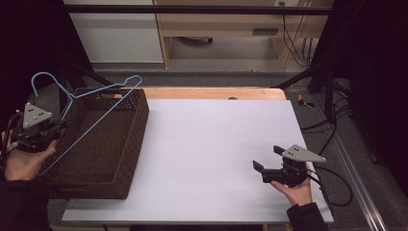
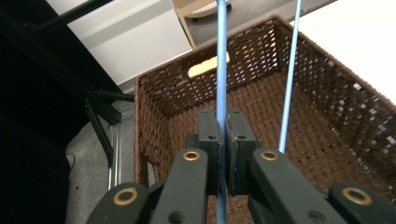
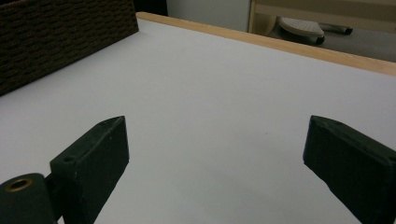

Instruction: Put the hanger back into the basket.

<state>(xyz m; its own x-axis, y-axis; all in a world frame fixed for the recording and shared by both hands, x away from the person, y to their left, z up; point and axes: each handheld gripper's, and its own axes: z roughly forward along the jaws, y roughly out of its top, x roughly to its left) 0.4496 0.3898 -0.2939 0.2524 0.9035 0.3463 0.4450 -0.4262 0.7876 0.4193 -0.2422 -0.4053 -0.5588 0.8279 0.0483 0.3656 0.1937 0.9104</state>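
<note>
1. Currently the left hand-held gripper (image 1: 45, 132) is clamped on the blue wire hanger (image 1: 91, 108) — the left gripper view shows both pads closed tight on one thin rod (image 2: 221, 70), with a second rod (image 2: 289, 79) running free just to the side.
2. Hanger sits tilted over the left part of the wicker basket (image 1: 137, 125): hook up and outward beyond the far-left corner, long bar slanting down toward the near-left rim. Whether any part touches the weave I cannot tell.
3. Right hand-held gripper (image 1: 265, 159) lies low over the white counter (image 1: 211, 144), well apart from the basket, jaws spread wide with nothing between them.
4. Handling judgement — hanger looks light and springy rather than rigid; thin coated wire is probably slippery and free to twist in a pinch on a single rod.
5. Better hold: near a bend or the neck below the hook, where the wire cannot rotate as easily.
6. Risk: hook or corner snagging the open weave when lowered; basket appears light enough to shift.
</note>
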